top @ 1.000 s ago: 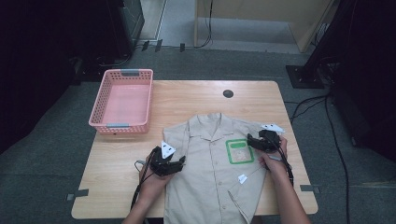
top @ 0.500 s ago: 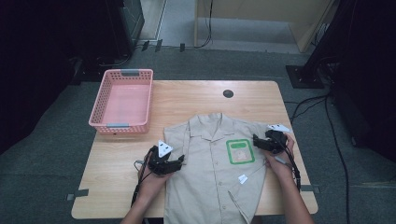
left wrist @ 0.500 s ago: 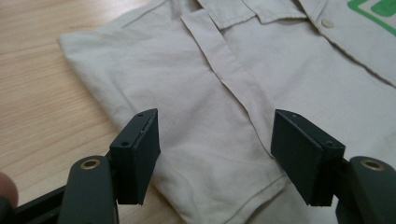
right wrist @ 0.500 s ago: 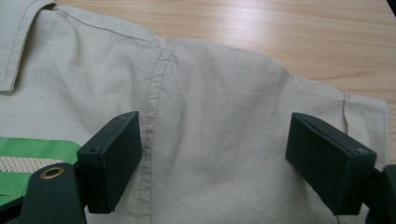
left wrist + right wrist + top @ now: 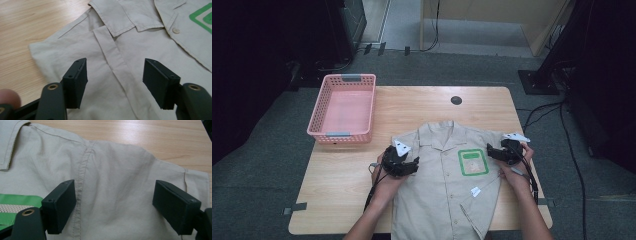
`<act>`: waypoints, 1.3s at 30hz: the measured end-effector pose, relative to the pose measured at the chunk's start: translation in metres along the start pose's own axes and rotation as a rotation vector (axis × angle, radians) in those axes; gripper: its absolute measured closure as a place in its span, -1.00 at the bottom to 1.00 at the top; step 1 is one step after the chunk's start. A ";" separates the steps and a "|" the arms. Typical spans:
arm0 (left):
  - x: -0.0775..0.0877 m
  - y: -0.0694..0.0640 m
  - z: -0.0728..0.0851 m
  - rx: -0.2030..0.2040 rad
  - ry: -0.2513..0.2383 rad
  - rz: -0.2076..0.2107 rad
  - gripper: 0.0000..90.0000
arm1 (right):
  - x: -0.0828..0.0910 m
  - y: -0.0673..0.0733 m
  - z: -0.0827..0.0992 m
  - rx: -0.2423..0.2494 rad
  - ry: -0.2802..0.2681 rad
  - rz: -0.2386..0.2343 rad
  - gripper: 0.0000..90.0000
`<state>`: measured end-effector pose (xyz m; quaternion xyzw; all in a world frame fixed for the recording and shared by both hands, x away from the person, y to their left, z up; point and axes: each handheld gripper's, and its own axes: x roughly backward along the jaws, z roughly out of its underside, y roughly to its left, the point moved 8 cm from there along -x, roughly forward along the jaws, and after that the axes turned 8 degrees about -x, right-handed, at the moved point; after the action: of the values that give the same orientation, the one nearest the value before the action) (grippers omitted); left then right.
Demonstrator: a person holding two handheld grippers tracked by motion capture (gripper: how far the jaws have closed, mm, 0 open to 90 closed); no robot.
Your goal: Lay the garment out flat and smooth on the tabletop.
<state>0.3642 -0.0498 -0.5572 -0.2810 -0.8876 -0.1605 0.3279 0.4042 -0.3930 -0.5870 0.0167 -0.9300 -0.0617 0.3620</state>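
high view | beige shirt (image 5: 447, 185) flat on table (image 5: 337, 190), front up | left gripper (image 5: 404, 165) over its shoulder, fingers released, just narrowing | right gripper (image 5: 499, 152) over other shoulder, fingers released, just widened

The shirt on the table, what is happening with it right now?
A person stands at a wooden table with a pair of tongs in each hand. A beige shirt lies flat there, front side up, with a green patch on the chest. The left tongs hover open over one shoulder and the right tongs hover open over the other; neither grips the cloth. A pink basket waits at the far left.
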 end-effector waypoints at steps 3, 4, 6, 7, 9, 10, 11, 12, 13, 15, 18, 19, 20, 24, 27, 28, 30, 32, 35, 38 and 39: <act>-0.011 -0.009 -0.001 -0.015 0.041 -0.018 -0.06 | 0.001 -0.005 0.000 0.000 -0.001 0.001 -0.58; -0.014 -0.011 -0.001 -0.026 0.054 -0.029 -0.03 | 0.002 -0.006 0.001 -0.001 0.000 0.003 -0.58; -0.020 -0.016 0.000 -0.040 0.078 -0.044 0.02 | 0.003 -0.008 0.001 0.000 0.000 0.002 -0.58; -0.022 -0.017 0.001 -0.043 0.086 -0.054 0.04 | 0.003 -0.010 0.001 0.002 -0.002 0.003 -0.58; -0.024 -0.017 0.000 -0.038 0.079 -0.064 0.14 | 0.004 -0.012 0.001 0.005 -0.001 0.002 -0.58; -0.024 -0.017 -0.001 -0.036 0.078 -0.062 0.23 | 0.004 -0.013 0.002 0.003 -0.001 0.001 -0.58; -0.024 -0.018 -0.001 -0.038 0.075 -0.054 0.35 | 0.004 -0.014 0.002 0.003 -0.001 0.002 -0.58; -0.024 -0.018 -0.002 -0.040 0.074 -0.041 0.54 | 0.005 -0.015 0.002 0.002 -0.001 0.002 -0.58; -0.024 -0.019 -0.002 -0.044 0.073 -0.038 0.68 | 0.005 -0.015 0.002 0.003 -0.002 0.003 -0.58; -0.023 -0.017 -0.002 -0.041 0.066 -0.033 0.88 | 0.005 -0.015 0.002 0.002 -0.002 0.003 -0.58; -0.015 -0.011 -0.003 -0.001 0.032 -0.008 0.93 | 0.005 -0.015 0.002 -0.006 -0.002 0.011 -0.58; -0.010 -0.007 -0.004 0.007 0.015 -0.012 0.94 | 0.005 -0.015 0.002 -0.007 -0.002 0.011 -0.58; -0.006 -0.004 -0.005 0.018 -0.002 -0.021 0.94 | 0.005 -0.015 0.002 -0.007 -0.002 0.011 -0.58; 0.018 0.020 0.002 0.075 -0.060 -0.077 0.94 | 0.005 -0.015 0.002 -0.008 -0.002 0.012 -0.58; 0.031 0.040 0.015 0.130 -0.076 -0.102 0.94 | 0.005 -0.015 0.002 -0.009 -0.002 0.013 -0.58; 0.034 0.045 0.019 0.144 -0.075 -0.110 0.94 | 0.005 -0.015 0.002 -0.009 -0.002 0.013 -0.58; 0.042 0.058 0.031 0.185 -0.080 -0.129 0.94 | 0.005 -0.015 0.002 -0.009 -0.002 0.013 -0.58; 0.049 0.068 0.043 0.225 -0.084 -0.147 0.94 | 0.005 -0.015 0.002 -0.009 -0.002 0.012 -0.58; 0.055 0.077 0.059 0.270 -0.079 -0.161 0.94 | 0.005 -0.015 0.002 -0.009 -0.002 0.012 -0.58; 0.056 0.084 0.070 0.311 -0.072 -0.169 0.94 | 0.005 -0.015 0.002 -0.010 -0.001 0.013 -0.58; 0.057 0.086 0.072 0.328 -0.075 -0.170 0.93 | 0.005 -0.015 0.002 -0.009 -0.001 0.013 -0.58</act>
<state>0.3449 0.0742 -0.5634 -0.1537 -0.9340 -0.0303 0.3211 0.3985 -0.4079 -0.5872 0.0090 -0.9301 -0.0637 0.3617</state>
